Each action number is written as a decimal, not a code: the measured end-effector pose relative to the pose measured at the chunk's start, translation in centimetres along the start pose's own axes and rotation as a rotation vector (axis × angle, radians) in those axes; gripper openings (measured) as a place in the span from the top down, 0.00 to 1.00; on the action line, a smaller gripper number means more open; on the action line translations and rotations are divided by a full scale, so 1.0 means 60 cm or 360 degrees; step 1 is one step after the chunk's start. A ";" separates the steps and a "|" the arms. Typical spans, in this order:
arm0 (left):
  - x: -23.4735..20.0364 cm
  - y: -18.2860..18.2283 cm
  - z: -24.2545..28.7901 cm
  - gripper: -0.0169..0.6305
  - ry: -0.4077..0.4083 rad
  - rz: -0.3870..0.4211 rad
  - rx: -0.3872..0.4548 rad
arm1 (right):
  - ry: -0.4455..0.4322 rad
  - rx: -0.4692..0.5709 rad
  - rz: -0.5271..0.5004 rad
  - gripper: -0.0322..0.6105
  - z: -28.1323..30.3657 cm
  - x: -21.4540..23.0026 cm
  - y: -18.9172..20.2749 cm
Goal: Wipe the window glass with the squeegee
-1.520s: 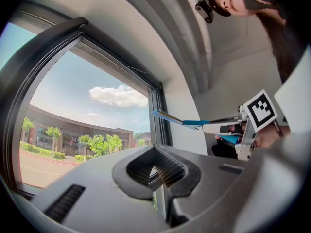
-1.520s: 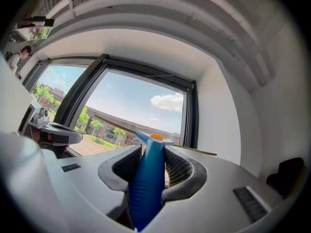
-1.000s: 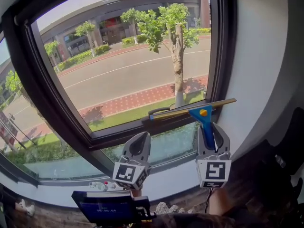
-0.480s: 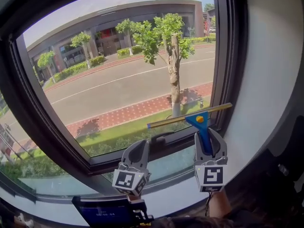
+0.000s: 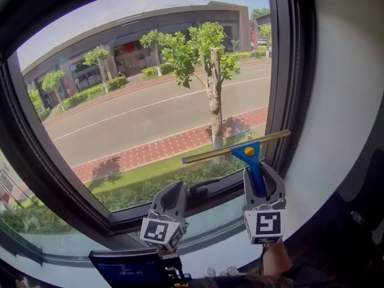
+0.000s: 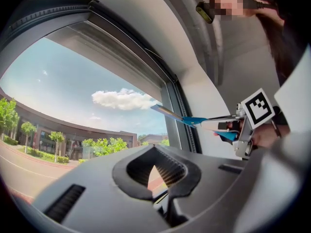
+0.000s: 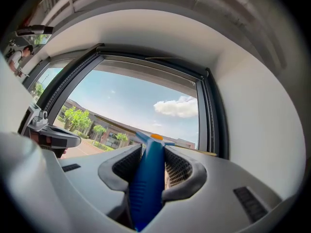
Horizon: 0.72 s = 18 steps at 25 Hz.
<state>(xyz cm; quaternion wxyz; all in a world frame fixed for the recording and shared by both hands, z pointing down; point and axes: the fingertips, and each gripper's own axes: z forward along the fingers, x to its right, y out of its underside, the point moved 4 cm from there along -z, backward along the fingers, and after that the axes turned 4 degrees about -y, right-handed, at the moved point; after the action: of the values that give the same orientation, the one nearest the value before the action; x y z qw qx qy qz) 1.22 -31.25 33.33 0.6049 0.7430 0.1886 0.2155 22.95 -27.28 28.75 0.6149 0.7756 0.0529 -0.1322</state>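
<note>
The squeegee (image 5: pixel 251 155) sits low in the right corner of the window glass (image 5: pixel 150 101). Its long pale blade is tilted, right end higher and close to the dark window frame (image 5: pixel 289 71), left end reaching toward the middle of the pane. From the head view I can't tell whether the rubber edge is pressed to the glass or just held in front of it. My right gripper (image 5: pixel 261 176) is clamped on the blue handle, which runs down between the ribbed pads in the right gripper view (image 7: pixel 148 178) with no slack on either side, so I judge the grip firm. My left gripper (image 5: pixel 174 191) hangs lower and to the left, near the sill and well apart from the tool. Its jaws are drawn together at the tips with nothing between them, so it plays no part in the wipe. The glass is dry and streak-free everywhere I look, with no suds or water line to mark a wiped band from an unwiped one. I therefore can't say how much is done. With the blade at the very bottom, I'd treat the whole tall pane above and to the left as still needing passes.
</note>
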 end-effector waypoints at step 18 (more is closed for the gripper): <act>-0.006 -0.010 0.033 0.97 -0.0134 0.0031 0.0066 | -0.0045 0.0495 -0.0015 0.73 0.155 0.113 -0.206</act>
<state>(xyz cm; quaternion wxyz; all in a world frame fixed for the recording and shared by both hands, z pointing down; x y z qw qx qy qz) 2.00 -32.93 32.35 0.5946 0.7657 0.1602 0.1858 25.12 -33.88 13.38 0.4874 0.8593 0.0268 -0.1525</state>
